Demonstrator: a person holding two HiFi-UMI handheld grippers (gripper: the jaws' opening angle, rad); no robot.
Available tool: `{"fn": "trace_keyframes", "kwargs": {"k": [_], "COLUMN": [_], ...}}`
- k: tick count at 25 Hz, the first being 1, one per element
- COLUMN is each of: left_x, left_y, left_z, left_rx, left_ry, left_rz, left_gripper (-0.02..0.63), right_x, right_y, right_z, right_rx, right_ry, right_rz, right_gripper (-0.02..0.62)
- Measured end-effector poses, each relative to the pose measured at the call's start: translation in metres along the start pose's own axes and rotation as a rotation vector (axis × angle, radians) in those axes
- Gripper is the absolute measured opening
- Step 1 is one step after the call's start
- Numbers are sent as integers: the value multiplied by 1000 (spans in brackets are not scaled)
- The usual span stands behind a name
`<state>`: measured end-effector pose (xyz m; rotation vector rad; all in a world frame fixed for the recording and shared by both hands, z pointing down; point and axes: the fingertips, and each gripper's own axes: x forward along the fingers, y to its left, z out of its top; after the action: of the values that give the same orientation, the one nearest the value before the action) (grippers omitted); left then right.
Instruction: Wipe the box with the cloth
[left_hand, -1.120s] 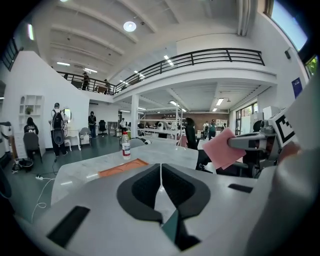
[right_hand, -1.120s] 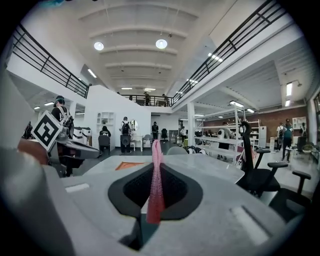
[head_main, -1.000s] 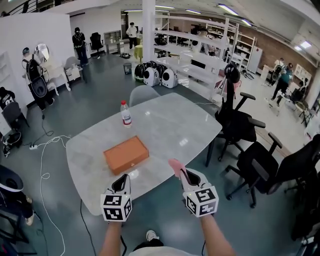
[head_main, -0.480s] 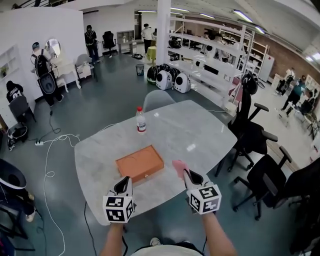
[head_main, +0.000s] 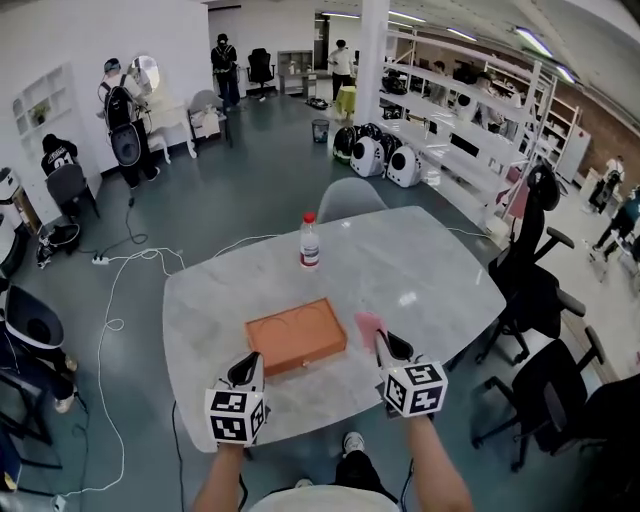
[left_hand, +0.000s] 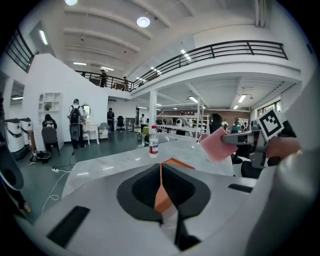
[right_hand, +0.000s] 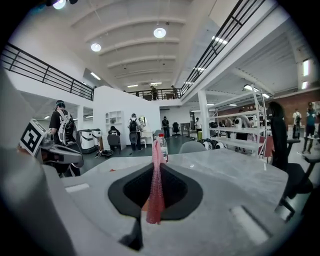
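A flat orange box (head_main: 296, 338) lies on the marble table (head_main: 420, 270), near its front edge. My left gripper (head_main: 250, 360) hovers just in front of the box's left corner, shut with nothing in it; the left gripper view shows the box (left_hand: 175, 163) past the left gripper (left_hand: 161, 172). My right gripper (head_main: 381, 340) is at the box's right end, shut on a pink cloth (head_main: 368, 326) that sticks up from the jaws. In the right gripper view the cloth (right_hand: 156, 190) hangs as a thin strip in the right gripper (right_hand: 155, 175).
A water bottle (head_main: 309, 241) stands on the table beyond the box. A grey chair (head_main: 343, 200) sits at the far side, and black office chairs (head_main: 535, 290) at the right. White cable (head_main: 110, 300) trails on the floor at the left. People stand far off.
The table and box have come closer in the head view. Both grippers now hang over the table's front edge beside the box. The cloth stays in the right gripper.
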<state>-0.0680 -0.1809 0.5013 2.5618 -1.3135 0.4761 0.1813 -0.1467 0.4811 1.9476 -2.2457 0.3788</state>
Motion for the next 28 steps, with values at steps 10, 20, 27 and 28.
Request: {"fn": "trace_keyframes", "kwargs": {"k": [10,20,27,28], "left_x": [55,72,69,69], "left_y": [21,31,40,41], "left_z": [0,-1,-6,-6], "left_rx": [-68,-92,-136,-140], "left_ry": [38,94,112,114], "left_rz": [153,291,379,385], "left_gripper": [15,15,17,15], "right_x": [93,180,211,212], "right_y": [-42,-50,-37,-32], "right_z": [-13,-52,-75,-77], "right_rx": [37,125,124,137], "right_ry": [92,243,355,370], "right_rz": [151,297,395,428], "right_gripper": [17,18,17,17]}}
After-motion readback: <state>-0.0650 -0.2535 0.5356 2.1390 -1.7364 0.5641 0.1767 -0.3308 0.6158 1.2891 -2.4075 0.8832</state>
